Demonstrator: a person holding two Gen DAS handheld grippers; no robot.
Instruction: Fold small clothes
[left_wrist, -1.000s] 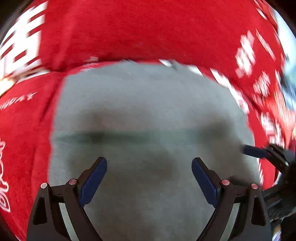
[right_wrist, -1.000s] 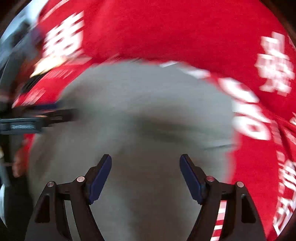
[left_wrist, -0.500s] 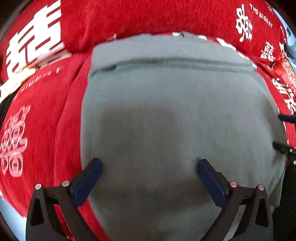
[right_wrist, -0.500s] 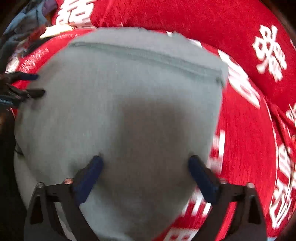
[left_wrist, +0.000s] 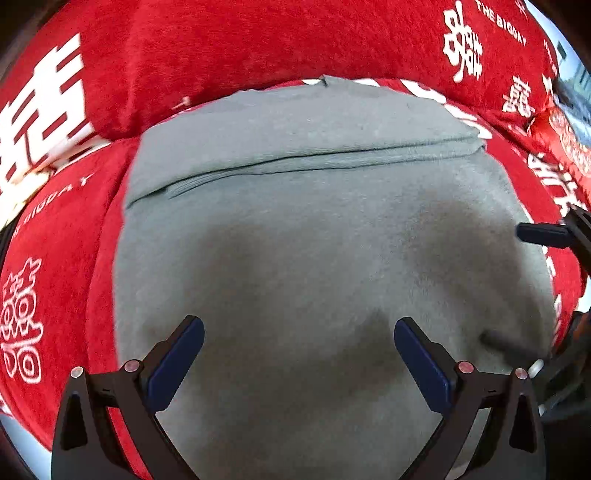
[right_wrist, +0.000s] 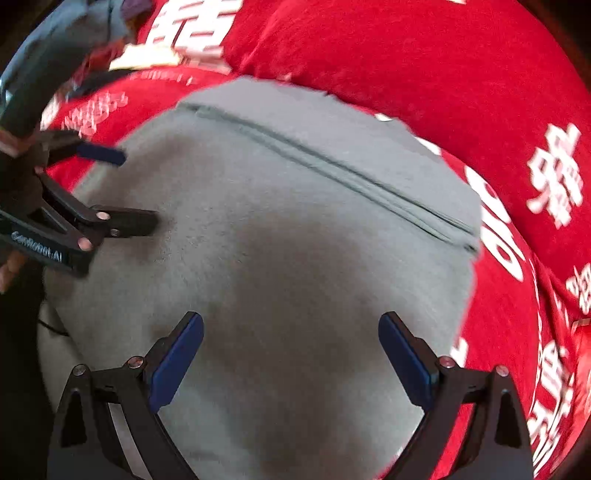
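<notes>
A grey garment (left_wrist: 314, 229) lies folded on the red cloth; its top layer ends in a straight edge short of the far side, seen in both wrist views (right_wrist: 295, 229). My left gripper (left_wrist: 299, 332) hovers over the near half of the garment, open, with nothing between its blue pads. My right gripper (right_wrist: 291, 328) is also open above the grey fabric, holding nothing. Each gripper shows at the edge of the other's view: the right gripper (left_wrist: 546, 288) at the far right, the left gripper (right_wrist: 125, 188) at the left with its fingers apart.
A red cloth (left_wrist: 221, 55) with white characters and lettering covers the surface and rises in a thick roll behind the garment (right_wrist: 406, 55). Dark blue-grey clothing (right_wrist: 55, 48) lies at the top left of the right wrist view.
Both grippers have opened wider and drawn back toward the near side, so the whole folded garment and its fold edge now show. The earlier motion blur has mostly gone.
</notes>
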